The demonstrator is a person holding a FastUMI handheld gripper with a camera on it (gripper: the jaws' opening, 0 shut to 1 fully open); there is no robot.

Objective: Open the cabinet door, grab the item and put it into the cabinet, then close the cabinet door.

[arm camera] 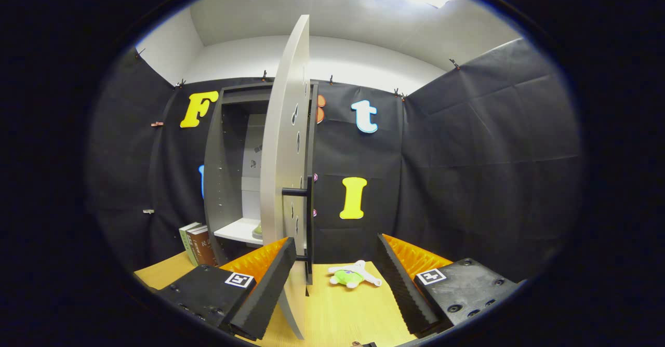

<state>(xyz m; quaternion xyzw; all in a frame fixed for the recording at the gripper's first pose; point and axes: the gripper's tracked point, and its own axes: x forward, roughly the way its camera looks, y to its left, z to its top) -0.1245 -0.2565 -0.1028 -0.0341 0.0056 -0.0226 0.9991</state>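
Note:
The dark cabinet (227, 165) stands at the back of the wooden table (353, 316), and its pale door (283, 144) is swung out toward me, edge-on. A black bar handle (307, 217) runs down the door's right face. My gripper (335, 240) is open; the door's lower edge sits just inside my left finger (270, 279) and nothing is pressed between the two. A small green and white plush toy (352, 275) lies on the table between the fingers, right of the door. Inside the cabinet, a white shelf (236, 230) carries a small greenish thing (257, 229).
A few books (200, 245) stand upright against the cabinet's left side. Black cloth walls close in the booth behind and to the right. Bare tabletop runs from the toy toward my right finger (402, 279).

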